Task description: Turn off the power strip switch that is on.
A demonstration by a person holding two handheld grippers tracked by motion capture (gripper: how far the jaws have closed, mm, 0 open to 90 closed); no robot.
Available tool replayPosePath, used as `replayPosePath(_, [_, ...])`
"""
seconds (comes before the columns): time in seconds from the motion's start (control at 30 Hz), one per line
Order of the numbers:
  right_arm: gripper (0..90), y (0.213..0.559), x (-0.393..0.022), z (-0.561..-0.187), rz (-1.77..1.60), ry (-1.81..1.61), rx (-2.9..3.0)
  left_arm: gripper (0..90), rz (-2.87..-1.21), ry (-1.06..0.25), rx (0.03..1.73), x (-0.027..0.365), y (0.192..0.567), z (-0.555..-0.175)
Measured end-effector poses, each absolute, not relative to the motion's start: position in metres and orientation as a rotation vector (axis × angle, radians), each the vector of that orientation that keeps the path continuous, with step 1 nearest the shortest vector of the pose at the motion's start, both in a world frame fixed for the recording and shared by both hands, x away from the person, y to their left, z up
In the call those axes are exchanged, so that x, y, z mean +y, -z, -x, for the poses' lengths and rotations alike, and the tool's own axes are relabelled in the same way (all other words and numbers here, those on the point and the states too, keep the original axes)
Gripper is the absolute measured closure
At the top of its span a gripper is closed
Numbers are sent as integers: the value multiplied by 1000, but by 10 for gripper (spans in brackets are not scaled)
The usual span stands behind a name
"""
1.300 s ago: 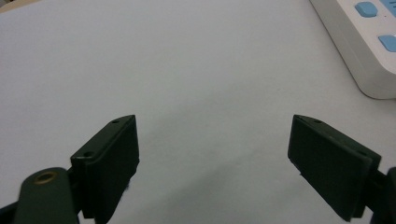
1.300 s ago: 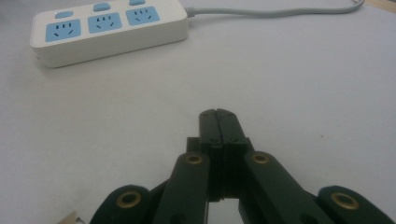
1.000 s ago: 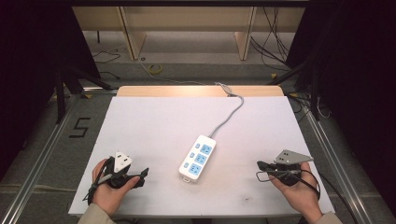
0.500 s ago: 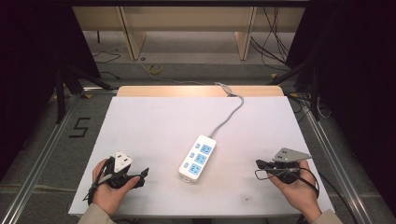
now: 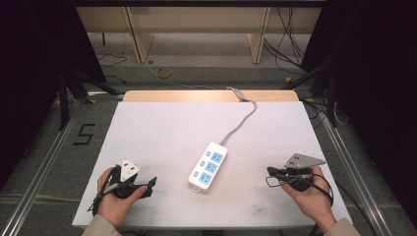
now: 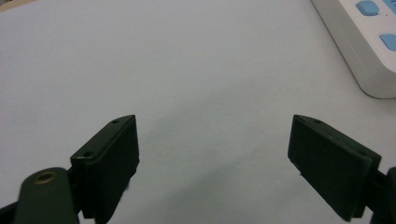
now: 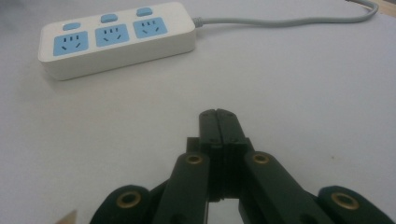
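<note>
A white power strip (image 5: 208, 166) with blue sockets lies near the middle of the white table (image 5: 167, 132), its grey cable (image 5: 241, 120) running to the far edge. My left gripper (image 5: 151, 186) rests at the front left, held by a hand, pointing right toward the strip. In the left gripper view its jaws stand wide apart (image 6: 215, 163) with bare table between them, and the strip's end (image 6: 364, 42) sits at the upper right. My right gripper (image 5: 269, 172) rests at the front right, pointing left. Its jaws are pressed together (image 7: 218, 122) with nothing in them, the strip (image 7: 116, 39) lying ahead.
The table's wooden far edge (image 5: 206, 95) meets a floor with loose cables (image 5: 162, 73) and furniture legs. Metal rails (image 5: 49, 162) run along both sides of the table. A "5" mark (image 5: 84, 133) is on the floor at left.
</note>
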State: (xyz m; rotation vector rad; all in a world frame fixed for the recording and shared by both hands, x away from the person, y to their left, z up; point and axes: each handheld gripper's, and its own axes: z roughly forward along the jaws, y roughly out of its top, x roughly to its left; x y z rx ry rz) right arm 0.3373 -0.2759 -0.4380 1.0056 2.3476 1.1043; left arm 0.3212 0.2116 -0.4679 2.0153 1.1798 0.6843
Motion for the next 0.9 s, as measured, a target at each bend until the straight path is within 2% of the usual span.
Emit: replayPosePath(0.9, [900,429,-258,-345,-961,-1103,2379,160,-2023,-684,1178,211,467,-321])
